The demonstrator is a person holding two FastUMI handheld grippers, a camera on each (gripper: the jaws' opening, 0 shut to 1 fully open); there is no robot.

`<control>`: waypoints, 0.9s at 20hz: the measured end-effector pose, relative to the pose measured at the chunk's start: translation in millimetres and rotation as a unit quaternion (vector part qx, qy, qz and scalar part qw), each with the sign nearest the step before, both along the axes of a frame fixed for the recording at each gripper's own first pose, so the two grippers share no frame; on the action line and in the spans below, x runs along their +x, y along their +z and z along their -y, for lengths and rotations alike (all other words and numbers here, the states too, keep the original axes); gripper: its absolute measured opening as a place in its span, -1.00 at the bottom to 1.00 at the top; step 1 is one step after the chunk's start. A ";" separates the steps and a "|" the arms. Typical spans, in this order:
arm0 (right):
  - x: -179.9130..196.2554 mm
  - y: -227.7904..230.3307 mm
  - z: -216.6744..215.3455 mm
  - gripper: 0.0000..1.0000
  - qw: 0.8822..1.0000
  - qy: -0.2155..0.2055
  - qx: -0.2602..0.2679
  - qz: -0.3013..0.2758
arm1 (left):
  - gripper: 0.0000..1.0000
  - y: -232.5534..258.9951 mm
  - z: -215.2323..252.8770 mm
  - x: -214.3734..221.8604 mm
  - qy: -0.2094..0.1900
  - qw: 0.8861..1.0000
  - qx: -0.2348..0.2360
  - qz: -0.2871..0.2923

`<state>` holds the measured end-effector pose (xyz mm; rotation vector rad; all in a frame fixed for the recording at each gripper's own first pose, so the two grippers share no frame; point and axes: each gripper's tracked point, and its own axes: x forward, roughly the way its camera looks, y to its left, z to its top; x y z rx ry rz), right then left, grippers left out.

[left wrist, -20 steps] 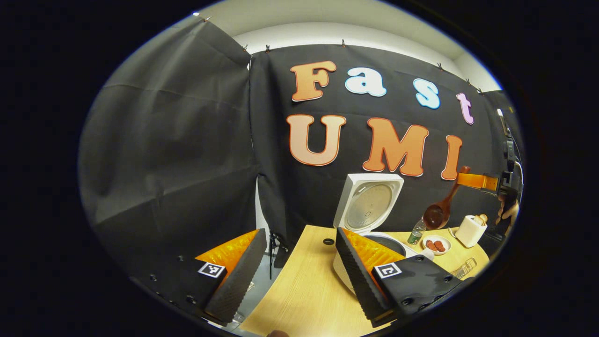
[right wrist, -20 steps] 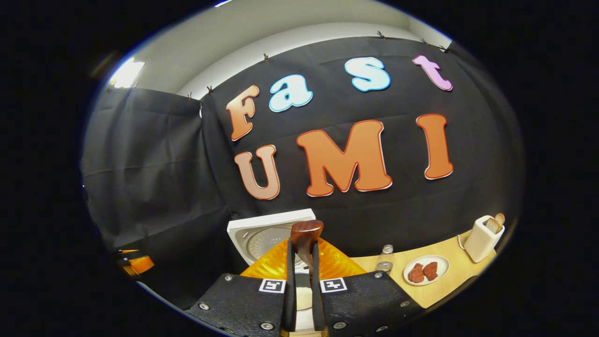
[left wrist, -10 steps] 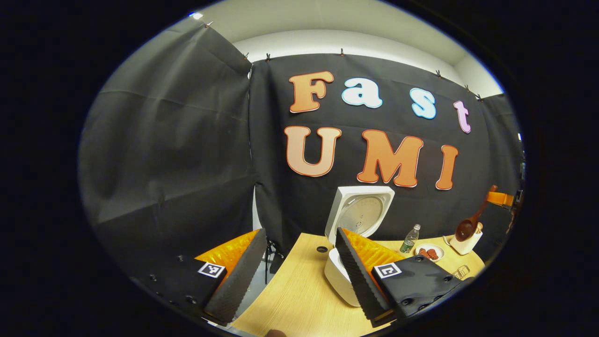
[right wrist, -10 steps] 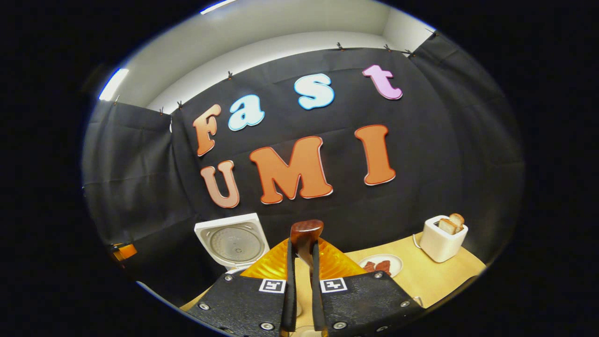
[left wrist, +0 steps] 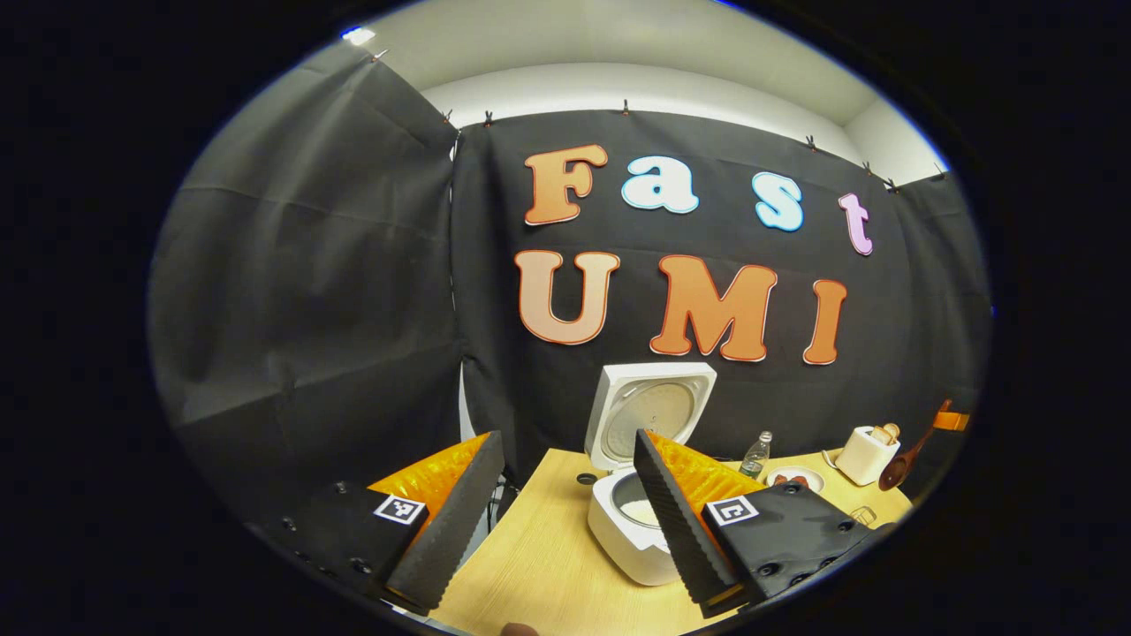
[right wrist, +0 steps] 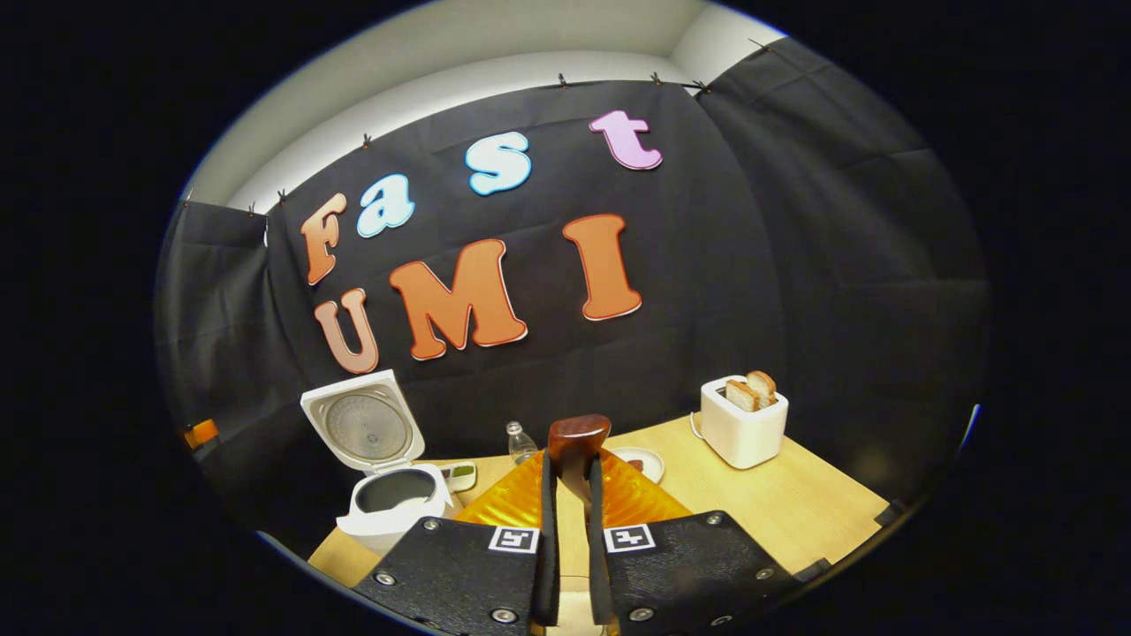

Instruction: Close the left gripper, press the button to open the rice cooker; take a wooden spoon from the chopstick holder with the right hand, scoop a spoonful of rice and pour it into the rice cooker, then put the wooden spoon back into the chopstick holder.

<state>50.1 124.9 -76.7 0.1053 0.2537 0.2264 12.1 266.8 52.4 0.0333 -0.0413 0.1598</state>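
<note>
Left gripper view: the left claw (left wrist: pixel 565 521) stands wide open above the near edge of the desk (left wrist: pixel 539 574), its two fingers well apart and holding nothing. Between and beyond the fingers sits the white rice cooker (left wrist: pixel 623 530), its lid (left wrist: pixel 649 411) raised upright at the back and a patch of white rice visible in the pot. Farther along the desk stand a small clear bottle (left wrist: pixel 754 453), a plate (left wrist: pixel 795 479) and a white toaster (left wrist: pixel 866 452) with bread in its slots. At the far right edge the wooden spoon (left wrist: pixel 910 459) hangs bowl-down beside the toaster, its handle gripped by the other claw, of which little can be seen.

Right gripper view: the right claw (right wrist: pixel 566 530) is narrowed onto the wooden spoon, both fingers pressing on the handle, whose rounded brown end rises just above the fingertips. The spoon's bowl lies below the fingers and cannot be made out. To the left the rice cooker stands open near the desk corner, lid up, with a small white tray (right wrist: pixel 459 475) just beside it and the bottle behind. The plate is partly hidden by the claw; the toaster stands to the right, well apart from the cooker. The chopstick holder cannot be identified.
</note>
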 end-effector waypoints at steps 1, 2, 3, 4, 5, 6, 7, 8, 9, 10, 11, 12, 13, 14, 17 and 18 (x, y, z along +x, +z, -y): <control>0.1 -9.5 8.9 -0.74 1.000 -0.004 0.002 -0.007 | 1.00 -0.7 2.1 -1.4 0.004 1.000 0.003 -0.003; 0.6 -21.1 17.2 -0.64 1.000 -0.008 0.004 -0.017 | 1.00 0.3 4.2 -2.2 0.007 1.000 0.004 -0.003; 1.9 -32.6 24.2 -0.74 1.000 -0.011 0.008 -0.025 | 0.99 1.4 7.1 -3.2 0.007 1.000 0.005 -0.002; 1.6 -45.2 28.8 -0.75 0.999 -0.011 0.012 -0.036 | 0.99 0.8 11.7 -5.1 0.007 1.000 0.005 -0.002; 1.9 -57.9 33.5 -0.75 0.999 -0.013 0.015 -0.046 | 0.99 0.5 14.4 -6.9 0.008 1.000 0.006 -0.005; 2.7 -71.6 36.9 -0.75 0.998 -0.014 0.018 -0.059 | 0.99 -1.1 15.4 -7.0 0.008 1.000 0.008 -0.007; 4.3 -85.7 41.1 -0.74 0.997 -0.016 0.019 -0.070 | 0.99 -3.0 18.0 -8.2 0.009 1.000 0.011 -0.010; 5.4 -98.9 43.3 -0.74 0.996 -0.016 0.018 -0.082 | 0.99 -3.8 18.3 -7.8 0.012 1.000 0.012 -0.012; 6.6 -111.1 44.9 -0.74 0.996 -0.014 0.016 -0.092 | 0.99 -4.4 19.1 -8.5 0.014 1.000 0.012 -0.013; 7.3 -119.6 46.1 -0.74 0.995 -0.012 0.018 -0.097 | 0.99 -6.0 20.2 -9.6 0.016 1.000 0.012 -0.014; 10.0 -128.1 46.7 -0.74 0.994 -0.009 0.020 -0.105 | 0.99 -6.9 20.3 -9.7 0.017 1.000 0.011 -0.016; 10.9 -136.8 46.9 -0.75 0.993 -0.007 0.025 -0.112 | 0.99 -8.5 22.7 -9.8 0.019 1.000 0.009 -0.018; 12.1 -144.5 45.7 -0.75 0.992 -0.004 0.030 -0.120 | 0.99 -10.1 23.4 -9.4 0.020 1.000 0.007 -0.019; 13.5 -151.2 47.0 -0.75 0.991 -0.002 0.035 -0.126 | 1.00 -11.6 24.8 -9.3 0.022 1.000 0.007 -0.021; 18.8 -162.1 52.9 -0.75 0.989 -0.003 0.057 -0.135 | 1.00 -15.8 25.5 -7.3 0.033 0.999 0.016 -0.027; 18.9 -165.5 57.2 -0.75 0.988 -0.004 0.070 -0.138 | 0.99 -17.2 28.0 -6.2 0.034 0.999 0.019 -0.028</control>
